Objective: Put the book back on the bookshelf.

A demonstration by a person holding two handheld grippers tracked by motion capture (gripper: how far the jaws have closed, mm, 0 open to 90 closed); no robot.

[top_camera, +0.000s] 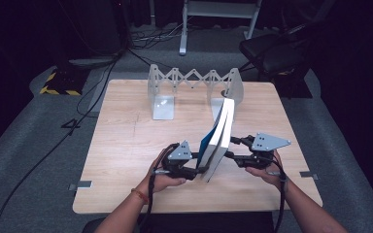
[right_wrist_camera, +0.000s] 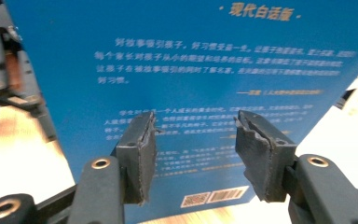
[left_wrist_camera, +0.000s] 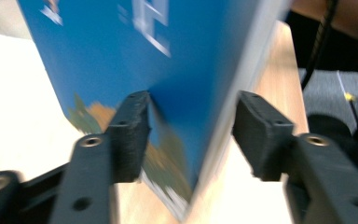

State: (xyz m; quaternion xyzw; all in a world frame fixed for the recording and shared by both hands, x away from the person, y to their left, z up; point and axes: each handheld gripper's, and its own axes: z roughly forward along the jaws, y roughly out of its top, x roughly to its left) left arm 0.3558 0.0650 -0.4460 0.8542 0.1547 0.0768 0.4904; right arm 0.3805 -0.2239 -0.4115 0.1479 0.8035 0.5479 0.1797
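Wooden table (top_camera: 126, 141) carries a blue book (top_camera: 217, 141) upright at the near middle. Your left gripper (left_wrist_camera: 191, 135) straddles its edge, jaws spread; your right gripper (right_wrist_camera: 195, 154) presses its spread jaws against the back cover. Likely next: carry it to the bookend rack (top_camera: 194, 82), after securing a grip.

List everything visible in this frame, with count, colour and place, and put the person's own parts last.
book: 1, blue covers, white page edges; stands on edge near the table's front centre, between the two grippers.
bookend rack: 1, silver metal, expanding lattice; table's far edge.
table: 1, light wood; centre of the high view.
chair: 1, black; floor beyond the table, right.
cables: several, black; grey floor, left and behind.
left gripper: 1, black, open; jaws straddle the book's edge.
right gripper: 1, black, open; faces the back cover.
hands: 2; lower edge.
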